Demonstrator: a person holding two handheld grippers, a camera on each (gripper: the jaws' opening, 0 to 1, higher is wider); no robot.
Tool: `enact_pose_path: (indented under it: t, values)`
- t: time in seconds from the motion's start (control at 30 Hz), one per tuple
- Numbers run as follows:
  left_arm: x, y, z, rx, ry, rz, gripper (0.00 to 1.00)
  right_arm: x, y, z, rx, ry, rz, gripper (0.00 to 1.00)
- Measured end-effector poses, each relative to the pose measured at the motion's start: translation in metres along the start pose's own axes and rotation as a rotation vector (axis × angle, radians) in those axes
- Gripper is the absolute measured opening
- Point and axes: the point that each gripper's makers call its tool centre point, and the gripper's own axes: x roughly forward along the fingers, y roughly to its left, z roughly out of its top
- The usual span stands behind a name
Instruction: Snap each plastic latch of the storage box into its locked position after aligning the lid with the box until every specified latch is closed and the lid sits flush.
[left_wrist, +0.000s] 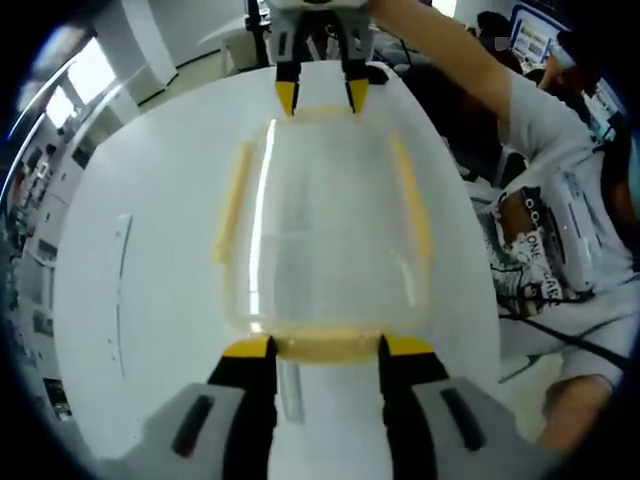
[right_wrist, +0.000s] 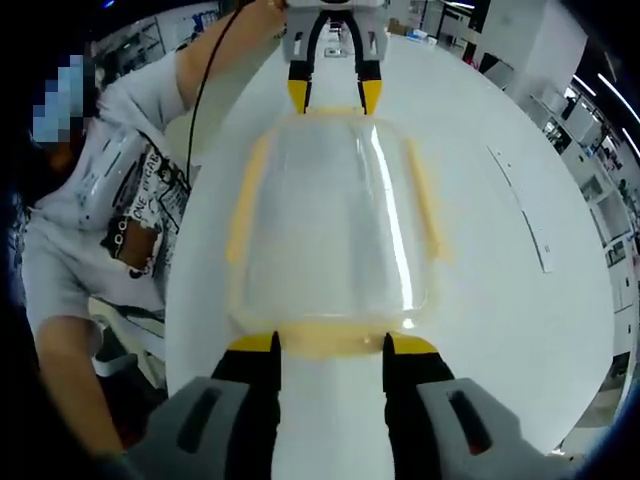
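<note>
A clear storage box with its clear lid on lies on the white table. Yellow latches run along its long sides and across each short end. My left gripper is open at one short end, its yellow-tipped jaws flanking that end's latch. My right gripper stands open the same way at the opposite end latch. Each one appears at the far end of the other's view: the right gripper and the left gripper.
A person in a white printed T-shirt sits close to the table's edge beside the box, arms reaching to both grippers. Bare table surface lies on the box's other side. Desks and screens stand in the room behind.
</note>
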Motion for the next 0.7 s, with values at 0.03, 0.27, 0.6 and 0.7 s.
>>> enact_pose_path:
  t: [0.03,0.27,0.6,0.7]
  values:
    - [-0.001,0.000,-0.003,-0.001,0.004,0.001,0.39,0.000,0.000,0.002,-0.002,-0.001,0.000,0.40]
    - [-0.011,0.002,-0.022,-0.016,0.000,0.009,0.39,0.006,-0.002,0.020,-0.016,-0.010,-0.002,0.40]
    - [-0.018,0.006,-0.045,-0.030,0.028,0.015,0.39,0.019,-0.002,0.041,-0.031,-0.010,0.001,0.40]
    - [-0.018,0.003,-0.050,-0.033,0.030,0.016,0.39,0.022,-0.001,0.046,-0.031,-0.008,0.006,0.40]
